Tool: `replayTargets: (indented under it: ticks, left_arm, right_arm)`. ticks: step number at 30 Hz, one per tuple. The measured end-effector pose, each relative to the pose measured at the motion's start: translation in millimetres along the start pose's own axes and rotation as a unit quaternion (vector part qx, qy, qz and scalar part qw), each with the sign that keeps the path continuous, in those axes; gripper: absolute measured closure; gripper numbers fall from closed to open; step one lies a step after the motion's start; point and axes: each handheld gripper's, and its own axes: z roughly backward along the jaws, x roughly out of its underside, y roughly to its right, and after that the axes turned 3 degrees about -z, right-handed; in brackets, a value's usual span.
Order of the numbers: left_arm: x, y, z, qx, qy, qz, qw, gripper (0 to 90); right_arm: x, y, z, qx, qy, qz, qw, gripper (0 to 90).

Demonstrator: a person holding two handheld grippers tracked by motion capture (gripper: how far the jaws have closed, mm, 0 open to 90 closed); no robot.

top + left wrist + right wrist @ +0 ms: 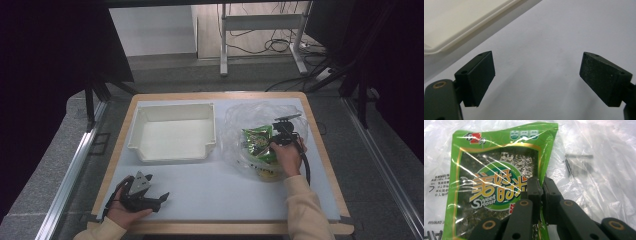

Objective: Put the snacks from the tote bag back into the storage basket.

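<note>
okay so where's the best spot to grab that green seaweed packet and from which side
Grip its thin right side edge, coming from the person's side. The seaweed packet lies flat on the plastic bag, so only an edge fits between the jaws; the right gripper pinches there.

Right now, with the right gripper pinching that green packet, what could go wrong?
The right gripper pinches only the edge of the green seaweed packet, so it may slip or swing when lifted. The clear plastic bag around it could be caught too and drag along toward the white tray.
</note>
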Motion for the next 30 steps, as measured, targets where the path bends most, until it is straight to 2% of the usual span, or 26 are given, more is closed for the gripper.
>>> replayTargets:
  ticks: [8,17,27,30]
  left_arm:
    - [0.0,0.0,-0.1,0.0,-0.001,0.0,1.0,12.8]
    - [0.3,-0.8,0.5,0.0,0.0,0.002,1.0,12.8]
    - [0.4,-1.2,0.9,-0.001,0.001,0.002,1.0,12.8]
    - [0.5,-1.4,0.9,-0.001,0.001,0.002,1.0,12.8]
  right_arm:
    - [0.2,0.1,1.0,-0.005,0.008,0.005,0.9999,88.6]
    - [0.0,-2.2,2.6,-0.026,0.011,0.007,0.9996,89.6]
    - [-2.4,-3.4,17.8,-0.042,0.038,0.014,0.9983,89.9]
    - [-3.6,-2.9,25.5,-0.035,0.053,0.016,0.9978,90.0]
